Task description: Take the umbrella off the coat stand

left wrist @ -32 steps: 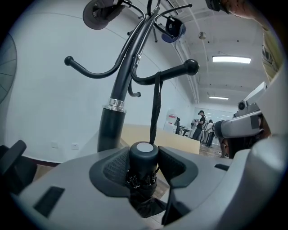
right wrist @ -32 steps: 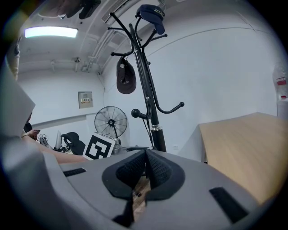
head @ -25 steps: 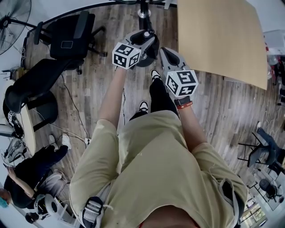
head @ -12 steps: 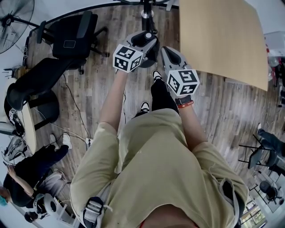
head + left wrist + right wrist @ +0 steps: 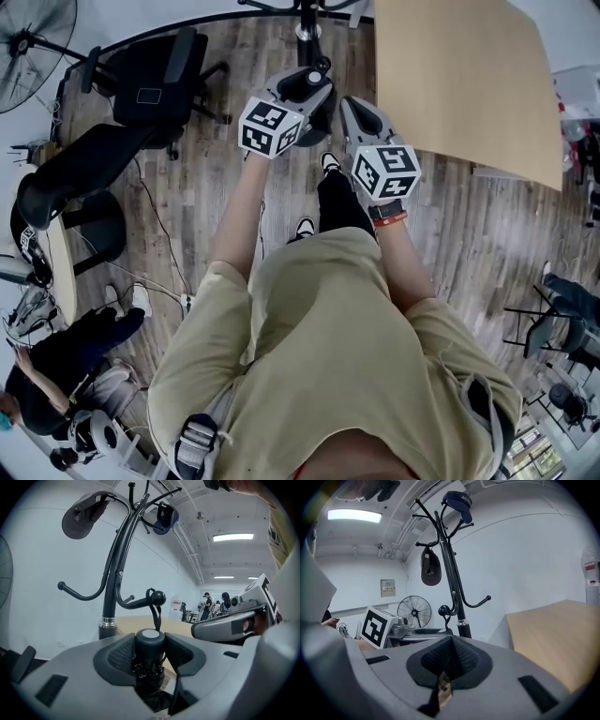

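Left gripper [image 5: 150,652], clamping the umbrella [image 5: 150,643], has risen slightly; strap [image 5: 154,613] still loops a hook [image 5: 158,597] on the coat stand [image 5: 110,592]. Right gripper [image 5: 449,660] closed, empty.

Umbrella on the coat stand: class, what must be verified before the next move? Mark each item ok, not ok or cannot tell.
1. Left gripper shut on umbrella: ok.
2. Strap free of hook knob: not ok, looped over it.
3. Right gripper shut, empty, apart from coat stand: ok.
4. The coat stand stands upright: ok.
5. Caps on upper hooks hang securely: cannot tell.
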